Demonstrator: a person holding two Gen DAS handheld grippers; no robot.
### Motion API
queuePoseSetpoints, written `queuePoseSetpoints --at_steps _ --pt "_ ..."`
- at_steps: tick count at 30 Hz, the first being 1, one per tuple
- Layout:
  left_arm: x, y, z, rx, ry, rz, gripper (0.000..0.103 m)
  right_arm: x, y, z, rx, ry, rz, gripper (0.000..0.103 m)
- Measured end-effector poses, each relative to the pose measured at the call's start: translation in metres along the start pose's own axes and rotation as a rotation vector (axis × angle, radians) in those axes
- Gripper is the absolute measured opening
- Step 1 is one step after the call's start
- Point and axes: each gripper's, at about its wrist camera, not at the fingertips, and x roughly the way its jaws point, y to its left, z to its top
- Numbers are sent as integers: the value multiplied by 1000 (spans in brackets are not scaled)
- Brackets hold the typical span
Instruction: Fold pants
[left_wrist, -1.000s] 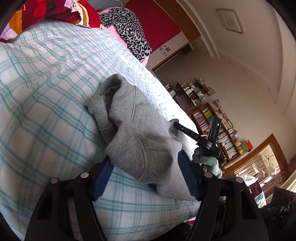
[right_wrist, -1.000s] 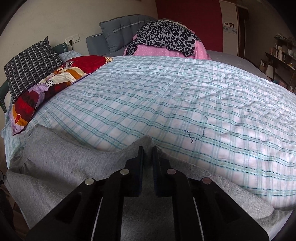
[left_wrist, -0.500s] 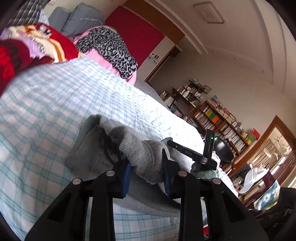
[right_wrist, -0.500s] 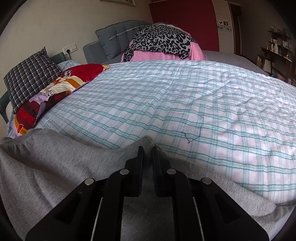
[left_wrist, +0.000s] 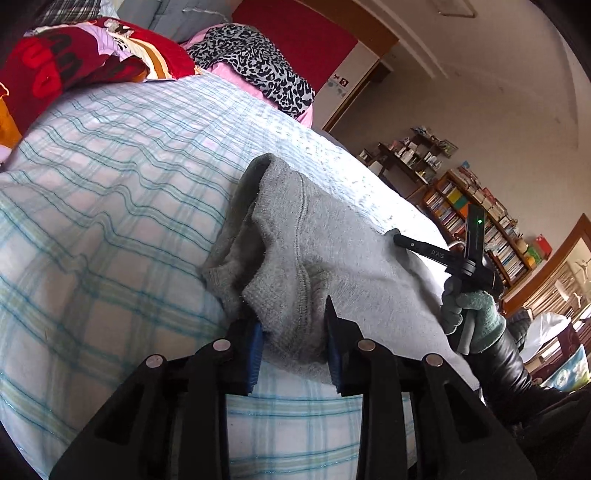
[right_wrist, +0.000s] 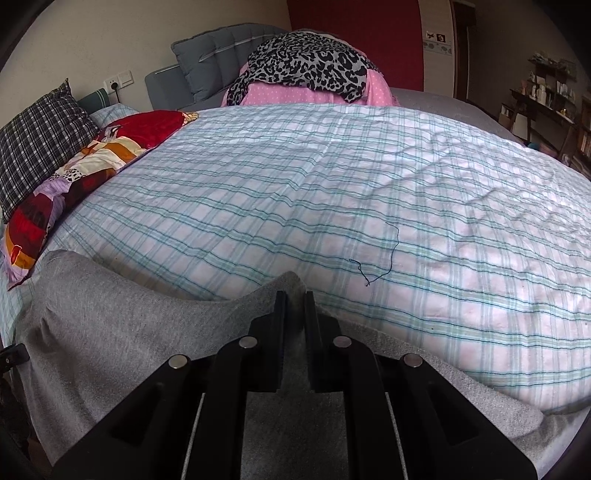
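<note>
The grey pants (left_wrist: 325, 251) lie bunched on the checked bedspread (left_wrist: 110, 206) near the bed's front edge. My left gripper (left_wrist: 293, 317) is shut on a thick bunch of the pants' edge, its blue-padded fingers (left_wrist: 255, 343) on either side of the cloth. In the right wrist view the pants (right_wrist: 122, 332) spread across the lower left. My right gripper (right_wrist: 294, 299) is shut on a raised fold of the pants, the fingers nearly together. The right gripper also shows in the left wrist view (left_wrist: 402, 240), held by a gloved hand (left_wrist: 472, 314).
A red patterned pillow (right_wrist: 74, 184) and a dark checked pillow (right_wrist: 37, 133) lie at the left. A pink and leopard-print pile (right_wrist: 306, 74) sits at the far end. A loose dark thread (right_wrist: 384, 254) lies on the bedspread. Bookshelves (left_wrist: 476, 218) stand beyond the bed.
My left gripper closed from wide open onto a bunch of the pants and has shifted, pulling the cloth. My right gripper has stayed shut on its fold.
</note>
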Motion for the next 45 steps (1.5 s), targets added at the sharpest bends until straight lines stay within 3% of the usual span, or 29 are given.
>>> queuePoseSetpoints --at_steps 4,6,7,8,14,17,22,27,31,34,37,41,45 --pt "-7 -7 -2 15 -1 22 36 16 -23 -1 111 65 71 12" --pt "-13 -16 -4 46 -6 61 41 8 -32 -1 161 44 86 33" --pt "-16 -19 -4 61 -16 100 48 2 -37 -2 185 28 79 46" --pt "-18 -21 -3 74 -22 138 54 -5 -41 -2 203 5 78 49" --pt "-44 -37 3 100 -117 234 56 -58 -42 -19 158 -101 43 51" --pt "-43 -59 6 144 -149 225 57 -83 -37 -38 106 -129 20 57" --pt "-5 -111 6 238 -93 114 58 -112 -36 -71 31 -140 -84 61" --pt "50 -145 -11 296 19 50 58 -125 -80 -95 113 -88 -141 61" --pt "84 -147 -24 314 103 100 58 -120 -128 -107 210 21 -179 61" --pt "102 -147 -35 387 126 162 58 -115 -152 -115 255 62 -101 61" --pt "106 -152 -40 445 127 205 59 -119 -157 -118 278 46 -72 61" --pt "106 -154 -37 427 143 234 60 -135 -141 -122 232 -21 -131 62" --pt "100 -183 -37 446 133 158 61 -160 -123 -133 164 -82 -162 64"
